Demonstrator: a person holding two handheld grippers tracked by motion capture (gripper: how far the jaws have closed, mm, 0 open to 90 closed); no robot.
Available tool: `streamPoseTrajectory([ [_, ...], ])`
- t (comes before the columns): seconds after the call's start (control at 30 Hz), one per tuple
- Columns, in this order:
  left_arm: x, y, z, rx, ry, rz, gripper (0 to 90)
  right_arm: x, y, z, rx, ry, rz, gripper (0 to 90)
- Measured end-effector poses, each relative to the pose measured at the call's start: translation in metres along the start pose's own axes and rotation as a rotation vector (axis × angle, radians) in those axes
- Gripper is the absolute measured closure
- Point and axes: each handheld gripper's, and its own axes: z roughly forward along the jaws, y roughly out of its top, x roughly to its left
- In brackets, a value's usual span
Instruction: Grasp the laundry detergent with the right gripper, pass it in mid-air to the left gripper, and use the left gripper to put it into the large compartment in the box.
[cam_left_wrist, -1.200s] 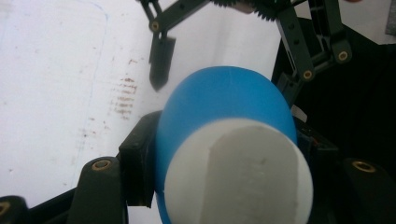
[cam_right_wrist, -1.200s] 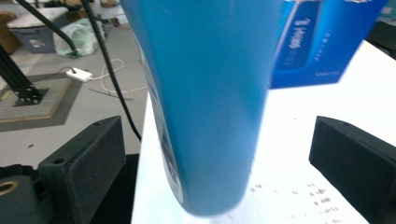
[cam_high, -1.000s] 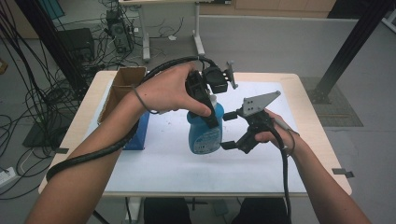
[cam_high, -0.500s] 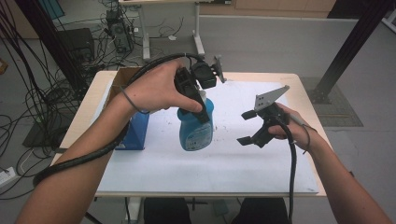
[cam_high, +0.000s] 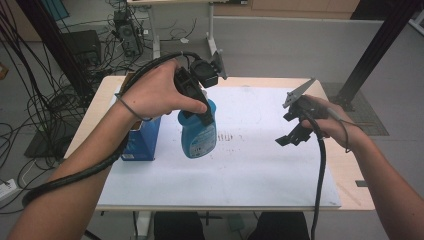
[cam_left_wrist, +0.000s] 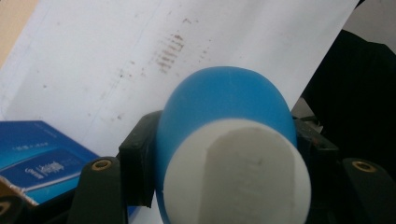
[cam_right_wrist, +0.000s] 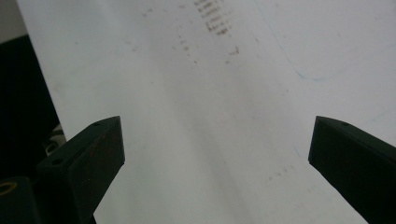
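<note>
1. The white sheet (cam_high: 260, 165) covering the table (cam_high: 350, 185) has a blue box (cam_high: 142, 140) at its left edge.
2. The blue bottle (cam_high: 200, 135) hangs above the sheet, clamped near its top by the left gripper (cam_high: 197, 107); I'd say lifting is done, placing remains.
3. The right gripper (cam_high: 292, 127) is released, holding nothing, well apart from the bottle.

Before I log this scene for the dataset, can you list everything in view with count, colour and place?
bottle: one, blue with a white cap, held over the sheet at table centre-left
box: one, blue, on the table's left side beside the bottle
sheet: one, white, faintly stained, covering the table top
table: one, light wood edge
left gripper: one, black, jaws closed on the bottle
right gripper: one, black, jaws wide apart, nothing between them, above the sheet's right side
forearms: two, entering from the bottom
</note>
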Motion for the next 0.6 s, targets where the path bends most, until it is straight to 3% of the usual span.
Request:
streamPoseTrajectory([
  [0.27,0.007,0.001,-0.014,0.024,0.02,-0.082,37.6,-0.01,-0.002,0.001,0.116,-0.043,0.03,3.9],
  [0.6,0.017,0.008,-0.041,0.011,0.058,-0.141,37.6,-0.014,-0.005,0.004,0.116,-0.062,0.055,4.0],
])
